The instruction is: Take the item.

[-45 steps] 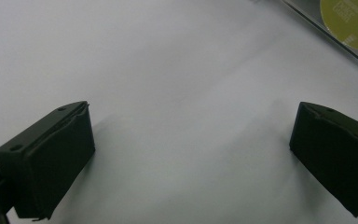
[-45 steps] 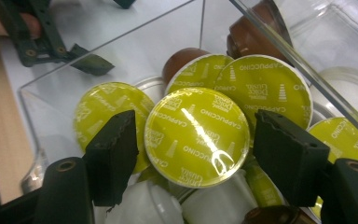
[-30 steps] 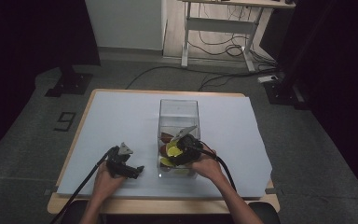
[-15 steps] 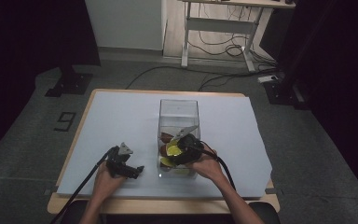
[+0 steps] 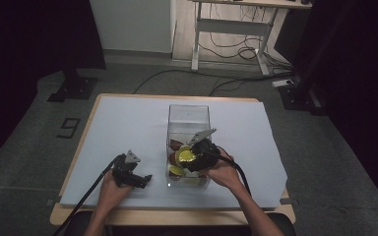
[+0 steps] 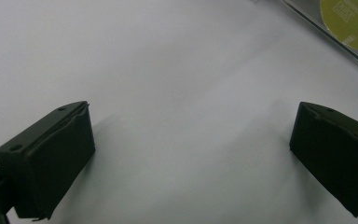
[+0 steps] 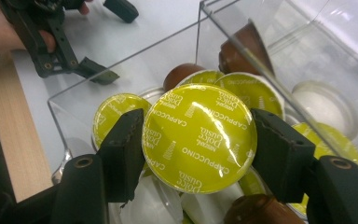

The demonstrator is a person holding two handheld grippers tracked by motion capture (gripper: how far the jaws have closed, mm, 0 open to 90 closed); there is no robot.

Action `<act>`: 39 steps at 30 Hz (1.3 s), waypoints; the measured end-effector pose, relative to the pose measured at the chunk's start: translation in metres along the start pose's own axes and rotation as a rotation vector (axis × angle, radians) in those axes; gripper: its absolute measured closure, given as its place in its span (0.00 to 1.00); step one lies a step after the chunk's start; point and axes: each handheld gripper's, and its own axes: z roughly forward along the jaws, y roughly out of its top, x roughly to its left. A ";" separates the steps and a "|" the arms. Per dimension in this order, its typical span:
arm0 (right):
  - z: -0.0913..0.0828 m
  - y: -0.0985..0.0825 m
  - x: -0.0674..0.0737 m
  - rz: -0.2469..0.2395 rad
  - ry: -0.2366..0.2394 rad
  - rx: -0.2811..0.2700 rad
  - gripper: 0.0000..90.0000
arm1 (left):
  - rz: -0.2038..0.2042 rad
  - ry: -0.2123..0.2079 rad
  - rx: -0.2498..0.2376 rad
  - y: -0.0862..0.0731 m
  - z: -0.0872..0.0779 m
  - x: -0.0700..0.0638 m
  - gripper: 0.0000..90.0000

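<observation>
Nothing moved; right tool (image 7: 198,154) clamps yellow capsule (image 7: 199,143) over clear box (image 7: 121,79)

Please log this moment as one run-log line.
right gripper: shut on capsule | position: over clear box | left gripper: open, on table

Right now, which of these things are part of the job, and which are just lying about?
In the job:
- yellow capsule, clamped in the right tongs
- clear box of capsules

Lying about:
- left tongs, open over the white sheet
- desk
- floor cables
</observation>
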 end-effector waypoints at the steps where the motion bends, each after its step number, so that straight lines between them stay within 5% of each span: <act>1: -0.002 0.000 0.000 0.000 -0.001 -0.005 0.42 | 0.000 0.000 0.000 0.000 0.000 0.000 0.00; 14: -0.024 0.003 -0.007 0.008 -0.018 -0.034 0.42 | 0.000 0.000 0.000 0.000 0.000 0.000 0.00; 39: -0.058 -0.013 -0.038 0.078 -0.139 -0.066 0.42 | 0.000 0.000 0.000 0.000 0.000 0.000 0.00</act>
